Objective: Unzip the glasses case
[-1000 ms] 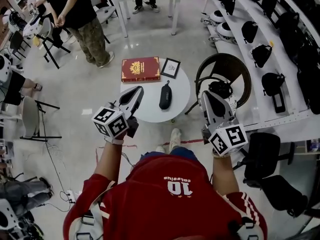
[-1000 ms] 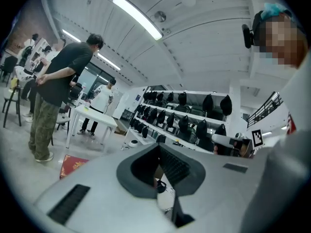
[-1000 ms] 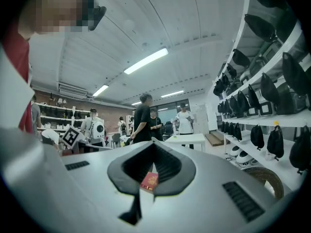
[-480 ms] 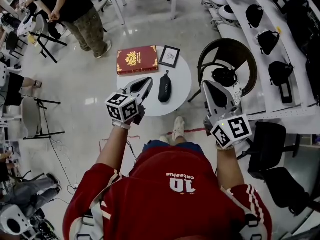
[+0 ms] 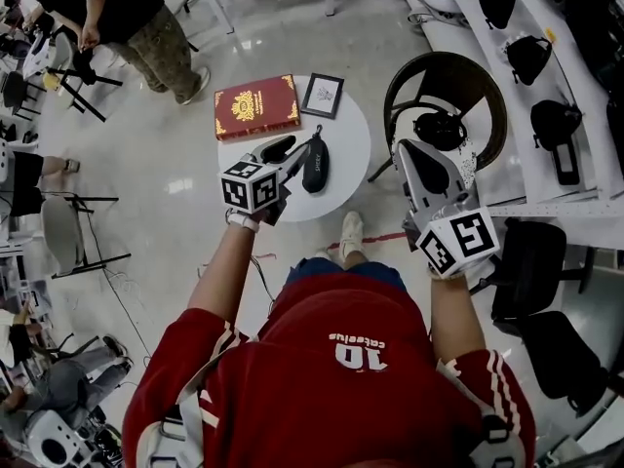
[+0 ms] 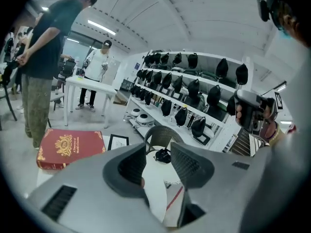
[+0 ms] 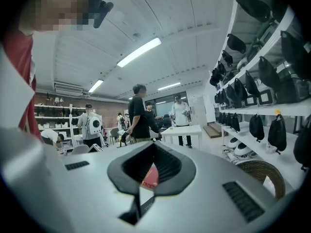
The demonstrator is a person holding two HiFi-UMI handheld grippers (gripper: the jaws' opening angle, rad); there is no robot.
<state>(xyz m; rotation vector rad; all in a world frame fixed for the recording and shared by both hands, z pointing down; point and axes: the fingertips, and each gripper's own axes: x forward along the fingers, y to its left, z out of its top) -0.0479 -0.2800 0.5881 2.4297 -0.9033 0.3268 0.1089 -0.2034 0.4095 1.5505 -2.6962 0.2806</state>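
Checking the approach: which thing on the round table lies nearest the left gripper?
The black glasses case, right beside the left gripper; the red book and framed picture lie farther back.

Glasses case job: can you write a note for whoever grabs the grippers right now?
Left gripper: jaws apart, just been opening, nothing between them; over the round white table, right beside the glasses case.
Right gripper: jaws together, empty, off the table's edge above the wicker chair.
The case lies on the table, nearer the person than the red book and framed picture.
Done: nothing yet; case not gripped, looks closed, zip too small to see.
Left: probably steady the case with one gripper, catch the zip pull with the other, draw it open.
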